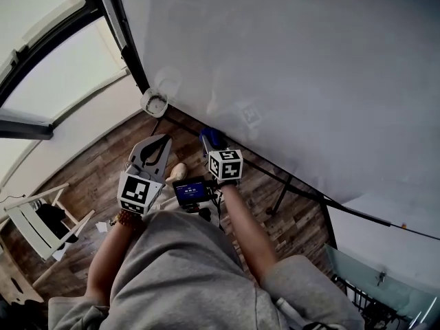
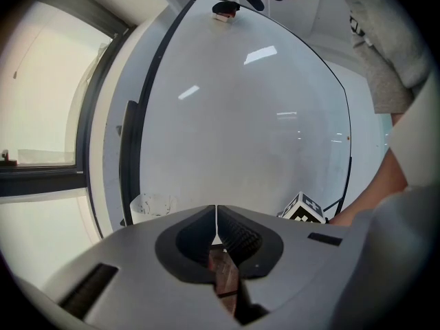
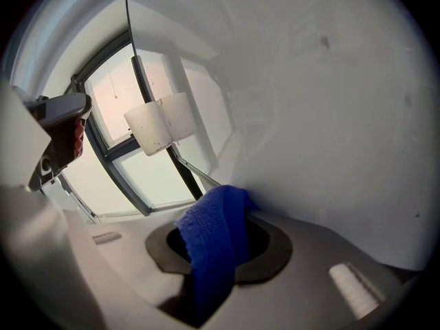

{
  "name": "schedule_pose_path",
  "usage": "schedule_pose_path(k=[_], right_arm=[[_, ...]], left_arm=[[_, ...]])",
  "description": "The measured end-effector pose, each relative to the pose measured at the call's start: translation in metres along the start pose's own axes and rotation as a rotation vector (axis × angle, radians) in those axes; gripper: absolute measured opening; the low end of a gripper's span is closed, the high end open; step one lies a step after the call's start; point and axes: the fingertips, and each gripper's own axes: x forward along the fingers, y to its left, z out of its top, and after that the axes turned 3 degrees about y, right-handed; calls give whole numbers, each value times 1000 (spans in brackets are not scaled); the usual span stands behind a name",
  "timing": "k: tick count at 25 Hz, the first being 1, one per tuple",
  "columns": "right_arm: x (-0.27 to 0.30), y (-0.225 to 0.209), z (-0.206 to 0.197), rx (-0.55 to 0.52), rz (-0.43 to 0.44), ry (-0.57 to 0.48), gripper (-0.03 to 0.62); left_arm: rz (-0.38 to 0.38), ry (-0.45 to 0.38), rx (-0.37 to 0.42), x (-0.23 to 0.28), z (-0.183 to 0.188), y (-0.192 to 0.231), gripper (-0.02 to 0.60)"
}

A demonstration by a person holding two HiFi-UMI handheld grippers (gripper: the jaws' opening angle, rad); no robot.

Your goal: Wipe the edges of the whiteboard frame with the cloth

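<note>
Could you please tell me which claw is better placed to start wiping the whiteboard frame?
Right. The right claw is clamped on the blue cloth and sits near the whiteboard frame. The left claw is shut on nothing, so it would need the cloth first.

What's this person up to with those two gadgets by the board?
A person stands at a whiteboard with a handheld gripper in each hand. The right gripper is clamped on a blue cloth and holds it right at the board's dark lower frame, as if wiping that edge. The left gripper is closed, holds nothing, and hangs beside it.
</note>
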Motion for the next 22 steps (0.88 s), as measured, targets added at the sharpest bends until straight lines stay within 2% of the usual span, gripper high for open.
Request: schedule_pose_path(k=[7,22], right_arm=[[20,21,12,-20,69,0,103],[47,50,31,47,167,-41,103]], left_arm=[[47,-22,-18,-7,1,13,15],[151,-22,-27,-31,-4,40,15]])
